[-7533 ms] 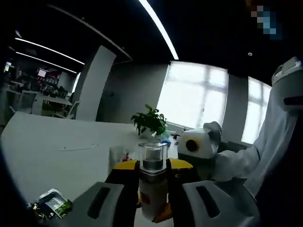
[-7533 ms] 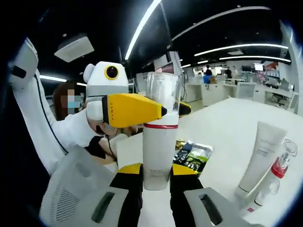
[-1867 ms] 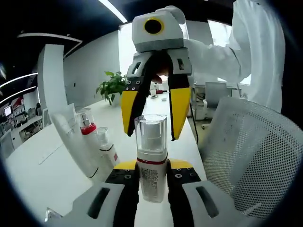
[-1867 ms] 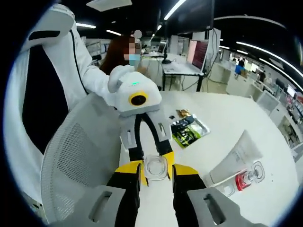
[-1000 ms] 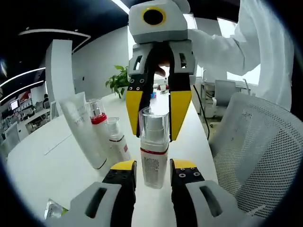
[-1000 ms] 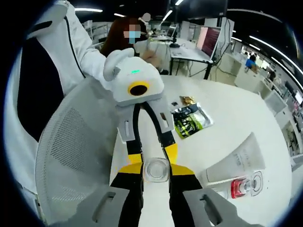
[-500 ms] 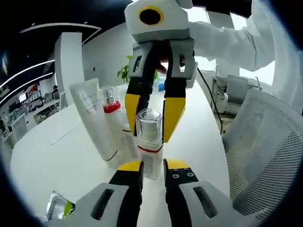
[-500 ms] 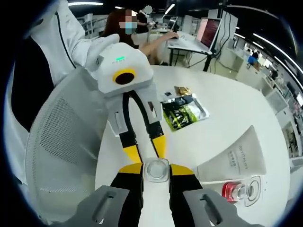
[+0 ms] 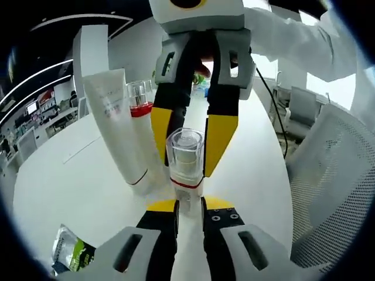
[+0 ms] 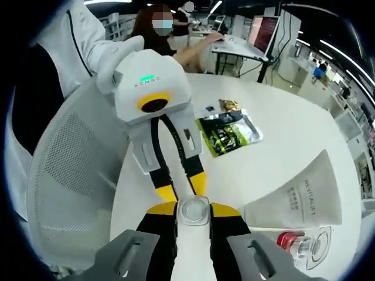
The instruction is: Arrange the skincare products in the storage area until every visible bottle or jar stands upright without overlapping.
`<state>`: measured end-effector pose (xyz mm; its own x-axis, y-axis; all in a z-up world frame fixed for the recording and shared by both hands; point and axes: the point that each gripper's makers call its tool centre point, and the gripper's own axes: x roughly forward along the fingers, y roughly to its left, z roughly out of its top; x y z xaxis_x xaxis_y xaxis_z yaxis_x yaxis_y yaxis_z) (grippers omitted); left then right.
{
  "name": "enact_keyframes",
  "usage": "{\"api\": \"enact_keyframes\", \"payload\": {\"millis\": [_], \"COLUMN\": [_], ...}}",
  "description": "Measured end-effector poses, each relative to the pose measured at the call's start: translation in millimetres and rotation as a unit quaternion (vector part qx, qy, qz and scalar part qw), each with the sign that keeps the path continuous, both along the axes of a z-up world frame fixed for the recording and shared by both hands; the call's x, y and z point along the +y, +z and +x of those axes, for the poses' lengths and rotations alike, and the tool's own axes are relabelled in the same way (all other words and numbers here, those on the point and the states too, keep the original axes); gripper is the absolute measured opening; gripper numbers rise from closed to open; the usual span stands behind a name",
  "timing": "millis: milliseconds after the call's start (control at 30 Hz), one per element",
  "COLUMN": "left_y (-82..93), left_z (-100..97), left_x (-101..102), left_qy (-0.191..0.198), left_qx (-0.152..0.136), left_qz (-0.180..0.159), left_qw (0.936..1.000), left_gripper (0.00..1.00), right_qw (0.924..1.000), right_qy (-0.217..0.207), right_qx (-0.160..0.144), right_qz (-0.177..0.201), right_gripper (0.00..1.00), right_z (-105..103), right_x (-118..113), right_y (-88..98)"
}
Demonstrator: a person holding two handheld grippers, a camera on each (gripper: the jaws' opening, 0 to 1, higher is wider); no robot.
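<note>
The white tube (image 10: 304, 196) is carrying grey lettering down its side in the right gripper view; it appears to read "REVITALIFT", though the last letters are not certain. In the left gripper view the same tube's print is showing too blurred to read. Small print on the green sachet (image 10: 229, 133) lying on the table (image 10: 281, 134) is illegible.

Bright, even office light falls on the white table (image 9: 88, 193), which looks nearly washed out. Ceiling strip lights (image 9: 70, 20) streak above it, and windows behind glare white. Fisheye bending curves everything near the edges. Shadows on the table are faint and soft.
</note>
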<state>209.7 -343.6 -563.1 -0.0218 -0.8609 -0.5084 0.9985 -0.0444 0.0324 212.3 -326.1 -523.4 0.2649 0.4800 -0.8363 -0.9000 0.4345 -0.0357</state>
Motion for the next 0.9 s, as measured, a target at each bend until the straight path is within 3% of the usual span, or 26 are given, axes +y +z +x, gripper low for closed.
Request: {"api": "enact_keyframes", "payload": {"millis": [200,333,467,633,900], "left_y": [-4.4,-5.6,-8.0,-10.4,-15.3], "left_z": [2.6,2.5,3.3,4.2,5.3], "left_x": [1.5,1.2,0.4,0.1,0.8], "left_qy": [0.005,0.007,0.010,0.015,0.032], "left_qx": [0.002,0.004,0.003,0.005,0.014], "left_qz": [0.008,0.012,0.016,0.021,0.031], "left_qw": [1.0000,0.9999,0.9998,0.9997,0.9989], "left_gripper": [0.10,0.10,0.10,0.10,0.10], "right_qw": [1.0000,0.9999,1.0000,0.9996,0.9946], "right_qy": [0.002,0.001,-0.002,-0.016,-0.074], "right_qx": [0.004,0.005,0.001,-0.017,-0.067], "right_qz": [0.003,0.011,0.009,0.013,0.029], "right_gripper": [0.12,0.22,0.20,0.22,0.18], "right_z": [3.1,2.9,3.9,4.9,-1.0], "right_x": [-2.6,-1.2,-3.9,-9.1,-37.2], "right_y": [0.5,1.9,2.2,9.7,42.4]}}
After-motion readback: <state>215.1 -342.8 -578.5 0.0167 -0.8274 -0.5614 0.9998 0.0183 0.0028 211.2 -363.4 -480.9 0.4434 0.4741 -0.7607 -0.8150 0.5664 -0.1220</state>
